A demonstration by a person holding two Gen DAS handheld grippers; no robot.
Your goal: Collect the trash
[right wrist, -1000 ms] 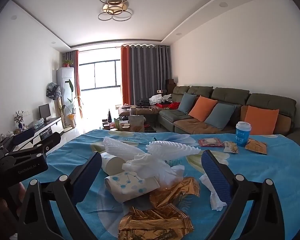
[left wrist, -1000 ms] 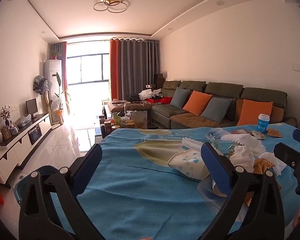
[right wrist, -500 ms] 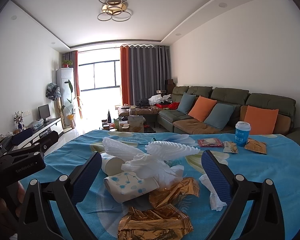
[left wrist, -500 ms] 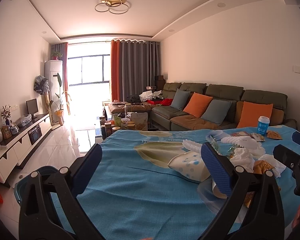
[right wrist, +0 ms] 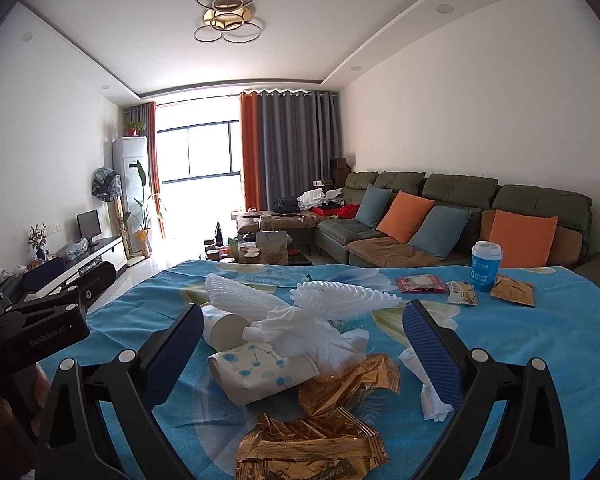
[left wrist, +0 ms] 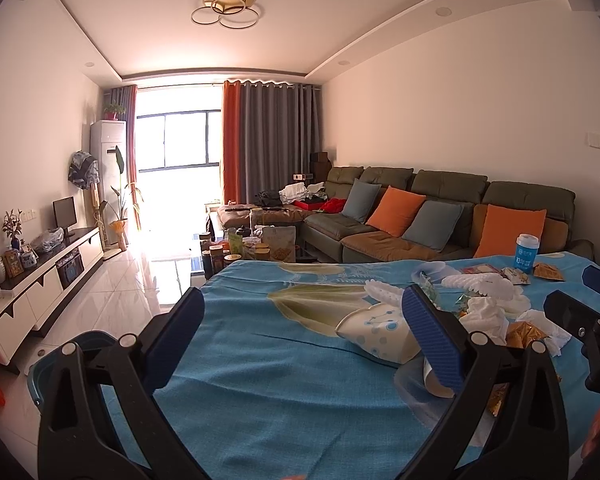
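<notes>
The trash pile lies on the blue tablecloth (right wrist: pixel 520 344), directly ahead of the right gripper (right wrist: pixel 300 344). At its centre: a dotted paper cup (right wrist: pixel 260 372) on its side, crumpled tissue (right wrist: pixel 300 328) at the cup's 12 o'clock, gold wrappers (right wrist: pixel 312 440) at its 5 o'clock. White foam netting (right wrist: pixel 340 300) sits beyond; a blue-and-white cup (right wrist: pixel 486 266) stands upright at 2 o'clock, well apart.

Recommended procedure: select one item, likely the dotted paper cup, centre it between the fingers, then close lightly to avoid crushing.

Right gripper: fully spread, holding nothing. Left gripper (left wrist: pixel 300 332): likewise wide, empty, above bare cloth; a blue bin (left wrist: pixel 72 344) shows at its 8 o'clock.
</notes>
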